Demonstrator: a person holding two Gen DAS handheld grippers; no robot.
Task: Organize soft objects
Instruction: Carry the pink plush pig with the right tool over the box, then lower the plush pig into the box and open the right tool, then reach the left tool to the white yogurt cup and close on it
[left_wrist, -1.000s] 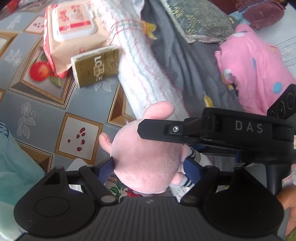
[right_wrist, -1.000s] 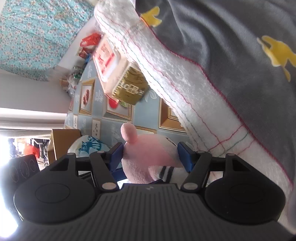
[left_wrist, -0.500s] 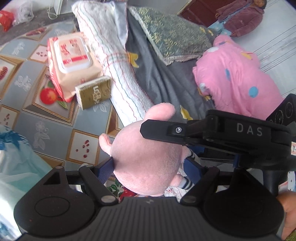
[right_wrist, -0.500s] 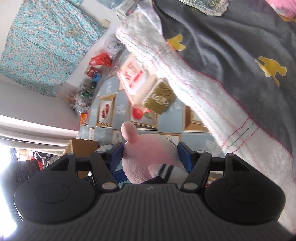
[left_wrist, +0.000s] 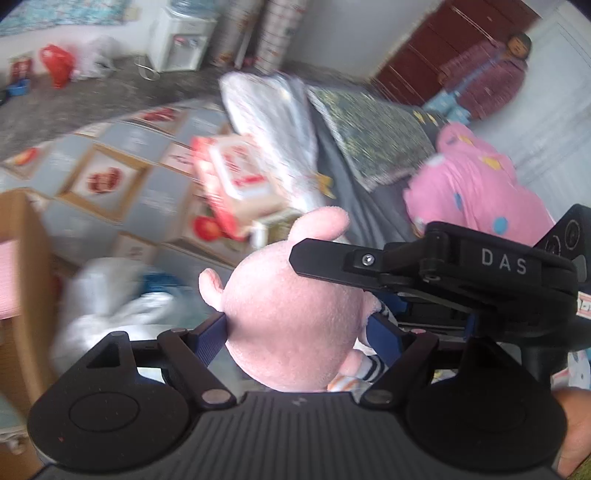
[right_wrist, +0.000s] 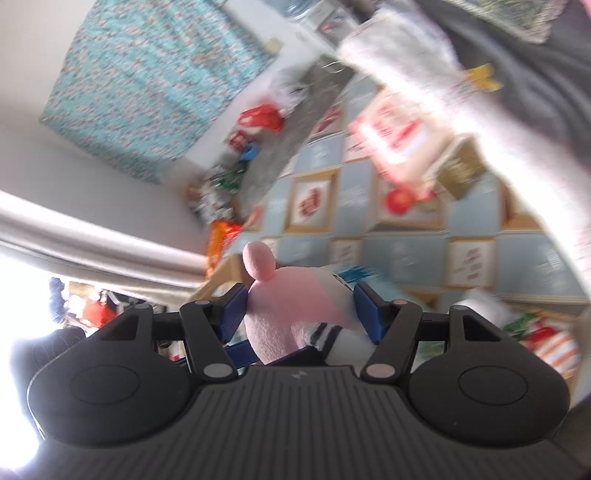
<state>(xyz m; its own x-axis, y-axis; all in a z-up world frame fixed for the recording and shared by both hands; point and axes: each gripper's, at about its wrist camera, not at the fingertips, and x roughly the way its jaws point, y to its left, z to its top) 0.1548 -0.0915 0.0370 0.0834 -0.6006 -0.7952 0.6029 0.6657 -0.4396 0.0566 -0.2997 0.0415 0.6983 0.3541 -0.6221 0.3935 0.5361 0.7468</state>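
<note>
A pink plush pig (left_wrist: 291, 314) with a striped sleeve is held in the air between both grippers. My left gripper (left_wrist: 295, 332) is shut on its round head, blue pads pressing each side. My right gripper (right_wrist: 299, 314) is shut on the same plush pig (right_wrist: 295, 306) from the other side; its black body (left_wrist: 461, 266) crosses the left wrist view. The plush is well above the patterned floor mat (right_wrist: 399, 254).
A wet-wipes pack (left_wrist: 236, 181) and a gold box lie on the mat beside a rolled white blanket (left_wrist: 277, 122). A grey bedspread, green pillow (left_wrist: 373, 136) and pink garment (left_wrist: 476, 195) lie right. A cardboard box (left_wrist: 22, 280) and white bag (left_wrist: 110, 299) sit left.
Both grippers have lifted the plush pig well up from the mat and swung; the mat, wipes pack and blanket look farther away and blurred. Both grips are unchanged.
</note>
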